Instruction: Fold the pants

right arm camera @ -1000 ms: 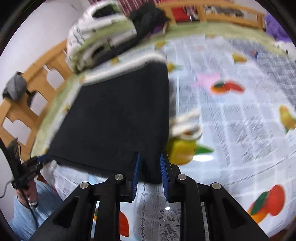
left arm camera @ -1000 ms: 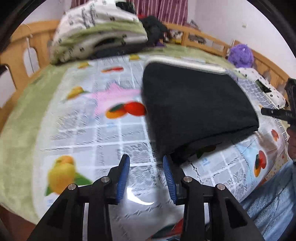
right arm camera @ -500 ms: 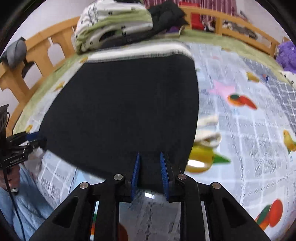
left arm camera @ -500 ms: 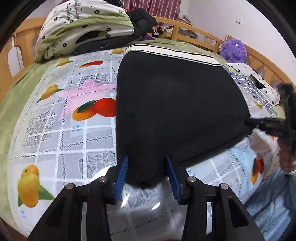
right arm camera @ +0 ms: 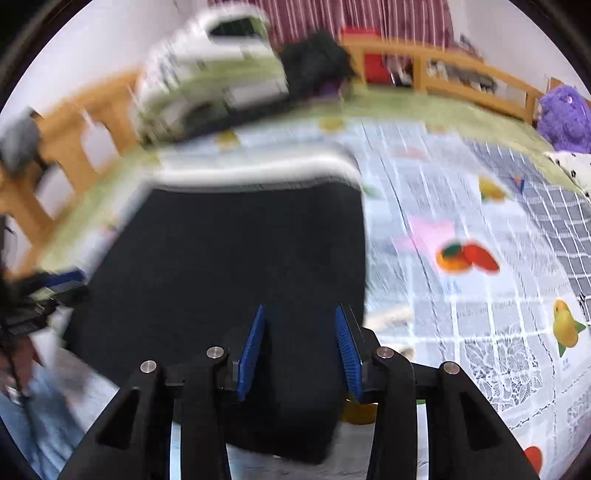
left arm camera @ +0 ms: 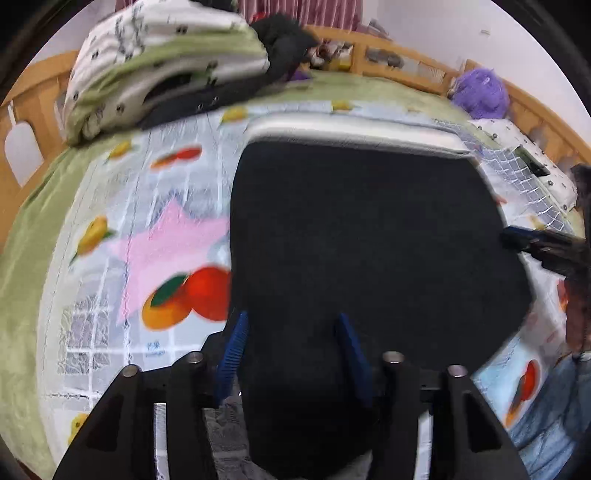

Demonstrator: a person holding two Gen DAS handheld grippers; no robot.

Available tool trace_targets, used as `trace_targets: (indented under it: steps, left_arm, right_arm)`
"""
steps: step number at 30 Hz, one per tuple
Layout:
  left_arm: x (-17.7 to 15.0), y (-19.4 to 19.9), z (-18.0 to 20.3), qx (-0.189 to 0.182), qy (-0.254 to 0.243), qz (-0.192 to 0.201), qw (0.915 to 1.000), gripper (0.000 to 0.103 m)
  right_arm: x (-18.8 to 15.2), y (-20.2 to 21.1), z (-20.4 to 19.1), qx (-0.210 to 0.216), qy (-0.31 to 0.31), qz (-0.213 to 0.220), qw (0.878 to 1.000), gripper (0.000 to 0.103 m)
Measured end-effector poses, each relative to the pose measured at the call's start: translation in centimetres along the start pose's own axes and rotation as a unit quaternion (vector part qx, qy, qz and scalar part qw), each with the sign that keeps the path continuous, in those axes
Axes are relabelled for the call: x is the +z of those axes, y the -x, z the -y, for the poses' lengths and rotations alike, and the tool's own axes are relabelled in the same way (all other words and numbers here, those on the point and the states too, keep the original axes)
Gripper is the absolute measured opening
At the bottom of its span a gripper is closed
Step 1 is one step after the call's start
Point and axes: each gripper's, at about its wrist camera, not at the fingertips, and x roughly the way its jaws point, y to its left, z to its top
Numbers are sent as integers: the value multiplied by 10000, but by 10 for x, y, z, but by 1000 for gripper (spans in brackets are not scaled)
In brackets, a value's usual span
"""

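The black pants [left arm camera: 362, 236] with a white waistband lie folded on the fruit-print bedsheet [left arm camera: 147, 236]; they also show in the right wrist view [right arm camera: 240, 251]. My left gripper [left arm camera: 291, 325] is open, its blue pads either side of the near left corner of the cloth. My right gripper [right arm camera: 301, 317] is open too, straddling the near right corner. The right gripper also shows at the pants' right edge in the left wrist view [left arm camera: 524, 240].
A pile of folded bedding [left arm camera: 162, 74] and dark clothes [left arm camera: 284, 33] sit at the head of the bed. A purple plush toy [left arm camera: 480, 92] rests by the wooden rail [right arm camera: 472, 81]. A small white cloth [right arm camera: 391, 317] lies beside the pants.
Both grippers moved forward over the near edge of the pants. The right gripper's jaws went from shut on the cloth to open; the left stayed open.
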Motion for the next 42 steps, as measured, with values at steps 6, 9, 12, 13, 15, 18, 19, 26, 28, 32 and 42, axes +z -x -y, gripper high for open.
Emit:
trace_targets:
  steps: [6,9,12,13,15,18,19,26,28,32,42]
  left_arm:
    - [36,5,-16,-104,301,265,9991,57]
    - [75,-8,-3,-92,142,370,9992,57]
    - [106,-21,14,-10,-37,542,9985,57]
    - [114,-29,20,99,-111,554,9984,57]
    - [122,-44,24,247,-195,500,9983,57]
    - [122,-67,20,522,-164,364,9978,57]
    - [121,-68,19,506,-138,366,9980,57]
    - [119,-71,4,463,107,296,9984,61]
    - [115,-72,-4,379,270,162,9988,64]
    - [101,-70,-18,71,627,-119,9979,64]
    - [70,-56,-14,47,972,-484,9941,64]
  right_arm:
    - [42,23,35,111,-581,344,9977,31]
    - [74,10,26,-16,-516,494,9974,31]
    - [96,-9,6,-166,-217,576,9980,32]
    - [101,-18,0,-186,-119,561,9982,34]
    - [106,-39,-8,-540,63,492,9973,36]
    - [106,-62,-4,-738,103,417,9963,36]
    - [106,-63,-1,-710,68,454,9964,36]
    - [107,-72,10,-516,-135,375,9979,36]
    - [106,-70,11,-517,-157,374,9978,36]
    - [99,-59,8,-583,-105,333,9977,36]
    - [51,-26,13,-450,-112,-19,9989,36]
